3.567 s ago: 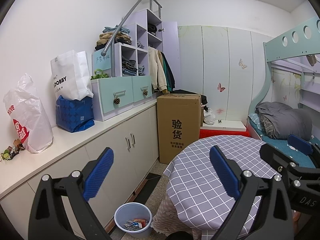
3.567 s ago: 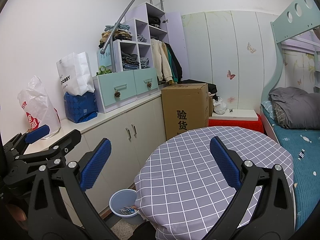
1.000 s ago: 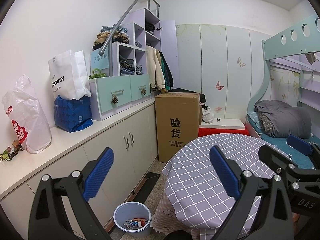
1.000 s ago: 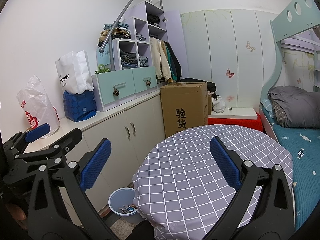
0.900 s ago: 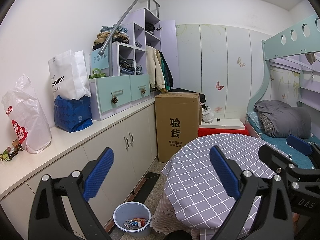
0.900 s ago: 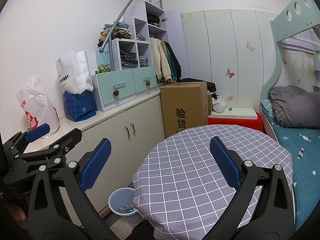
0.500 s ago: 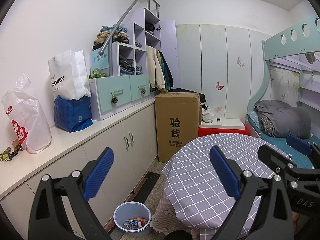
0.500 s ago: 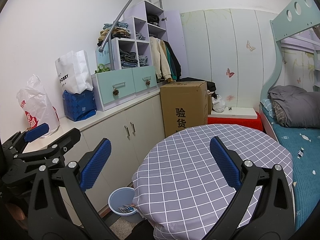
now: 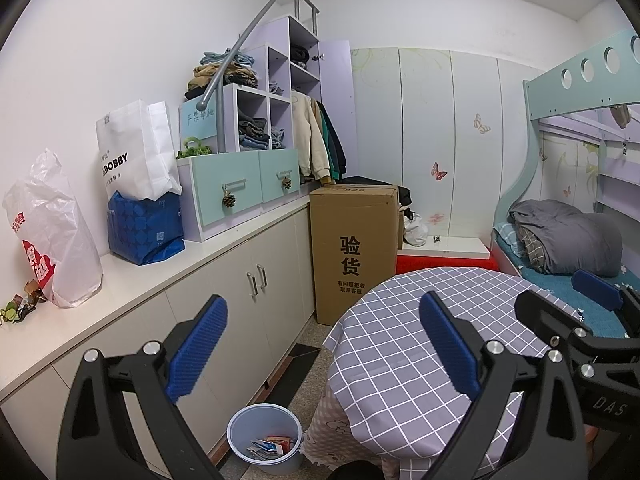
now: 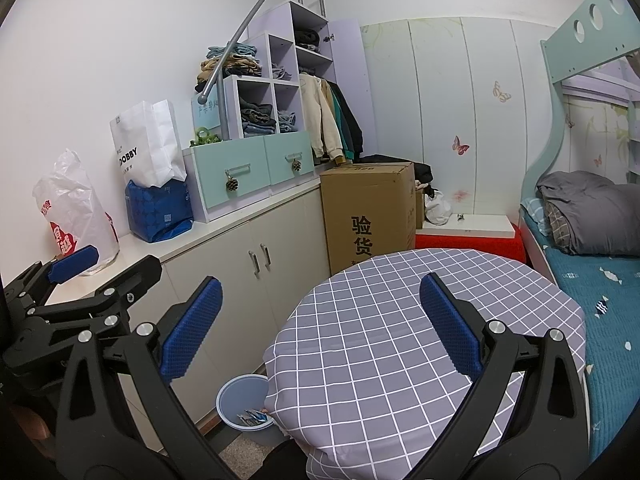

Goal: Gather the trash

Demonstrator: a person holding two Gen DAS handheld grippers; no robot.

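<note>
A blue waste bin (image 9: 264, 438) stands on the floor between the cabinets and the round table, with several wrappers in it; it also shows in the right wrist view (image 10: 246, 406). A few crumpled wrappers (image 9: 20, 306) lie on the white counter at far left. My left gripper (image 9: 322, 344) is open and empty, held above the floor and the table's left edge. My right gripper (image 10: 318, 328) is open and empty above the round table with the grey checked cloth (image 10: 400, 340). Each gripper shows at the edge of the other's view.
White counter (image 9: 132, 280) with a plastic bag (image 9: 48, 232), a white paper bag (image 9: 136, 152) and a blue bag (image 9: 146, 228). A tall cardboard box (image 9: 354, 252) stands behind the table. A bunk bed (image 10: 580, 216) is on the right.
Both views have shifted only slightly. Both grippers stay open and empty.
</note>
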